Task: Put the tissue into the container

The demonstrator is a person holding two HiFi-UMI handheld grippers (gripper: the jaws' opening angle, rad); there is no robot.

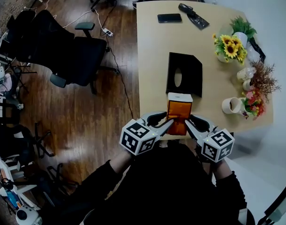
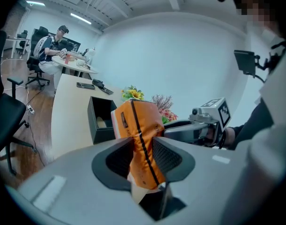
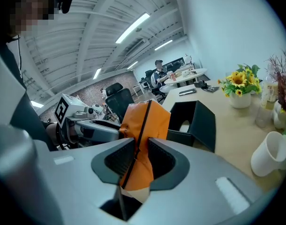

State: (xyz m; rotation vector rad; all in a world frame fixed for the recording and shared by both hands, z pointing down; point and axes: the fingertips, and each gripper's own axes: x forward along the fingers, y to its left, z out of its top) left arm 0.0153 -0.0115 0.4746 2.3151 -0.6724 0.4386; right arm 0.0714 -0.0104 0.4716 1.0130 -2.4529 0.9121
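An orange tissue pack [image 1: 178, 114] with a white end is held over the near end of the wooden table [image 1: 150, 55], pinched from both sides. My left gripper [image 1: 168, 123] is shut on its left side and my right gripper [image 1: 189, 122] is shut on its right side. In the left gripper view the pack [image 2: 138, 125] is squeezed between the pads of the left gripper [image 2: 143, 156]. The right gripper view shows the same pack [image 3: 145, 125] creased in the right gripper [image 3: 140, 158]. The black container [image 1: 184, 74] lies just beyond the pack, with an oval slot in its face.
A sunflower vase [image 1: 229, 48], dried flowers [image 1: 262, 78] and a white mug [image 1: 231, 106] line the table's right side. A phone [image 1: 169, 18] and a dark device [image 1: 193, 15] lie at the far end. A black office chair [image 1: 72, 55] stands left of the table.
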